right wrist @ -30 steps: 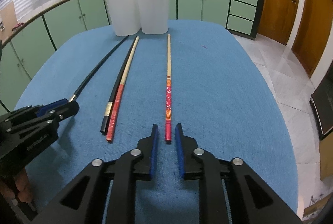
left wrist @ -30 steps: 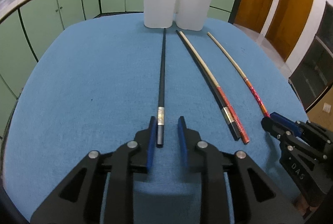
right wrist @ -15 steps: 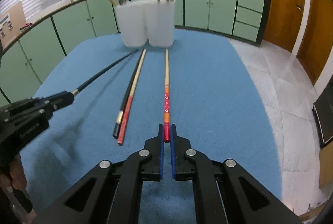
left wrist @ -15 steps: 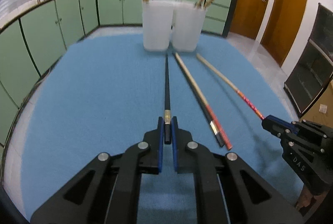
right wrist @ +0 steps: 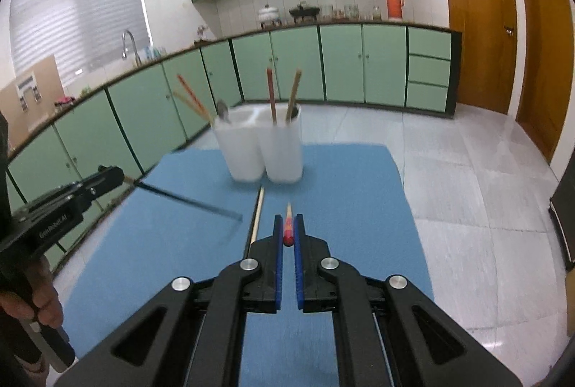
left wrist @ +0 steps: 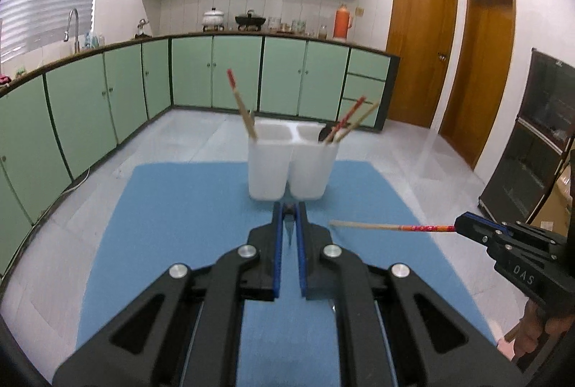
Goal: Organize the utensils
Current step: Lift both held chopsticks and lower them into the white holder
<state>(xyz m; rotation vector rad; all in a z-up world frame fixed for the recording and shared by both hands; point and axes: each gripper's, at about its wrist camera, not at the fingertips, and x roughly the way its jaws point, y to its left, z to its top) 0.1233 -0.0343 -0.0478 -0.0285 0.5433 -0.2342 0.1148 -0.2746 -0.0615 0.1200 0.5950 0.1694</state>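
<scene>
The left gripper (left wrist: 288,225) was pressed tight on the end of a black chopstick (right wrist: 187,200), and the right gripper (right wrist: 287,231) pinched the red end of a patterned chopstick (left wrist: 391,227). Both sticks were off the blue table mat (left wrist: 179,207), near the middle of each frame, their free tips aimed toward the white two-cup holder (left wrist: 291,167) standing at the mat's far edge.

Such sticks are probably light, stiff and thin, with a smooth finish that could slip or swivel between flat pads. Held at the very end, each one is a long lever, so the far tip would likely swing with any small wrist turn; a firm pinch and a slow, steady lowering into a cup seem wise.

The left wrist view showed its own stick only end-on as a dark sliver, yet laid out the patterned one full length at centre right. The right wrist view gave the black stick in side view at centre left, blurred, and also a pale chopstick (right wrist: 256,218) lying on the mat, which the other view hid.
</scene>
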